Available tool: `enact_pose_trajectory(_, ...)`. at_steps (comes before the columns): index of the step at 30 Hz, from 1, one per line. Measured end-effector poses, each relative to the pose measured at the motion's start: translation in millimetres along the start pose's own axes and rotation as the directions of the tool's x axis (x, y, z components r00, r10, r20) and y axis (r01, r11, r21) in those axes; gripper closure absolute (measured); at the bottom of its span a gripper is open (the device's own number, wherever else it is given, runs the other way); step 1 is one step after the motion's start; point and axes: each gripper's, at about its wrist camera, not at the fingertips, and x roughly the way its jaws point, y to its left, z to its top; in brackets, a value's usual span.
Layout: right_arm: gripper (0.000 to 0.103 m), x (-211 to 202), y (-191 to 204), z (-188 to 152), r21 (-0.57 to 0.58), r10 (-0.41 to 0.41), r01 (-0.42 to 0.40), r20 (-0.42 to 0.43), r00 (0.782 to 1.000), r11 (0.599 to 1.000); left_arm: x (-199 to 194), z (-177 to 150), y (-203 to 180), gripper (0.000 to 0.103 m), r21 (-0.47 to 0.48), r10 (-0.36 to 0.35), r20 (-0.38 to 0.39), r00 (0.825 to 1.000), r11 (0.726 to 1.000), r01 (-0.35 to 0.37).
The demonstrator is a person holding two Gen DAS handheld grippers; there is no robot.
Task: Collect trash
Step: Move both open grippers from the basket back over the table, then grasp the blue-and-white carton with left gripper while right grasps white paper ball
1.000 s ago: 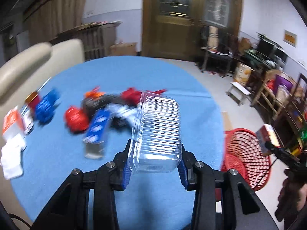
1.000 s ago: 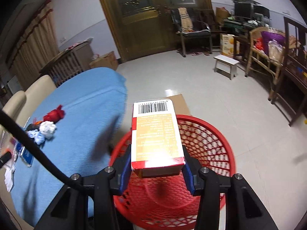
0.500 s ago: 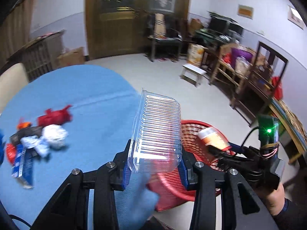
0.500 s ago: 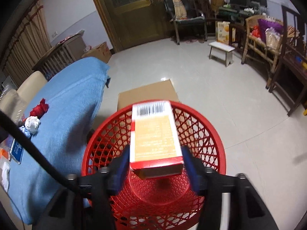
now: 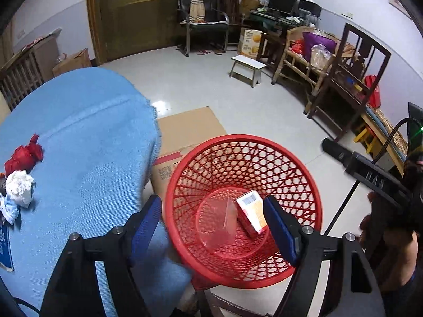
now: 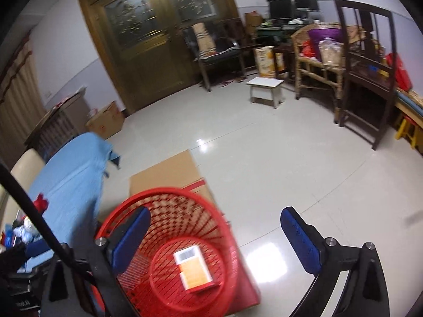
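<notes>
1. The left gripper (image 5: 212, 228) hangs above a red mesh basket (image 5: 304, 174), its blue-padded fingers spread wide and holding nothing.
2. Inside the basket, on its floor, a clear plastic container (image 5: 224, 219) stands beside an orange carton (image 5: 252, 212) with a barcode.
3. The right gripper (image 6: 215, 239) is also wide open and empty, beside the basket.
4. A crumpled white tissue (image 5: 19, 191) and red wrapper (image 5: 23, 155) lie on the blue tablecloth (image 5: 87, 137).

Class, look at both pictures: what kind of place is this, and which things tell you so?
Most likely a lived-in room of a home, perhaps a sitting and dining room. A table under a blue cloth holds scraps, a red mesh basket stands on the tiled floor, and wooden double doors and a wicker bench line the walls.
</notes>
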Motion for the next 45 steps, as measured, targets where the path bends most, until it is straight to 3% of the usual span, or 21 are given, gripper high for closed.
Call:
enact_pose_trajectory(7,0.003,38,-21,22,0.055,-0.090,0.088,0.039,0.995,0.995,-39,-15,63,0.024,-0.135,0.046,0.056,0.997,0.990,-0.038)
enact_pose_trajectory(11,0.003,68,-17,33,0.050,-0.122,0.121,0.026,0.992,0.991,-71,-41,115,0.024,-0.257,0.121,0.088,0.989,0.962,-0.094)
enact_pose_trajectory(17,0.003,100,10,34,-0.022,-0.139,0.139,-0.026,0.990,0.990,-107,-84,186,0.023,-0.447,0.218,0.096,0.971,0.881,-0.154)
enact_pose_trajectory(20,0.003,101,27,33,-0.054,-0.136,0.135,-0.013,0.991,0.989,-119,-105,215,0.023,-0.521,0.242,0.097,0.965,0.839,-0.158)
enact_pose_trajectory(25,0.003,108,60,24,-0.110,-0.124,0.120,-0.031,0.992,0.987,-131,-122,238,0.023,-0.574,0.269,0.107,0.957,0.803,-0.162)
enact_pose_trajectory(30,0.003,114,83,14,-0.178,-0.158,0.147,-0.050,0.986,0.973,-138,-129,255,0.023,-0.589,0.297,0.104,0.949,0.787,-0.182)
enact_pose_trajectory(33,0.003,105,79,19,-0.193,-0.205,0.196,-0.027,0.978,0.961,-139,-137,268,0.023,-0.599,0.309,0.092,0.946,0.777,-0.196)
enact_pose_trajectory(36,0.003,79,76,32,-0.183,-0.229,0.234,0.050,0.972,0.955,-136,-141,280,0.023,-0.613,0.317,0.076,0.945,0.763,-0.207)
enact_pose_trajectory(41,0.000,31,97,53,-0.177,-0.151,0.176,0.148,0.977,0.968,-124,-135,292,0.023,-0.606,0.306,0.059,0.950,0.767,-0.209)
enact_pose_trajectory(45,0.000,12,145,50,-0.246,-0.020,0.056,0.146,0.989,0.968,-111,-116,294,0.022,-0.561,0.317,0.050,0.947,0.793,-0.236)
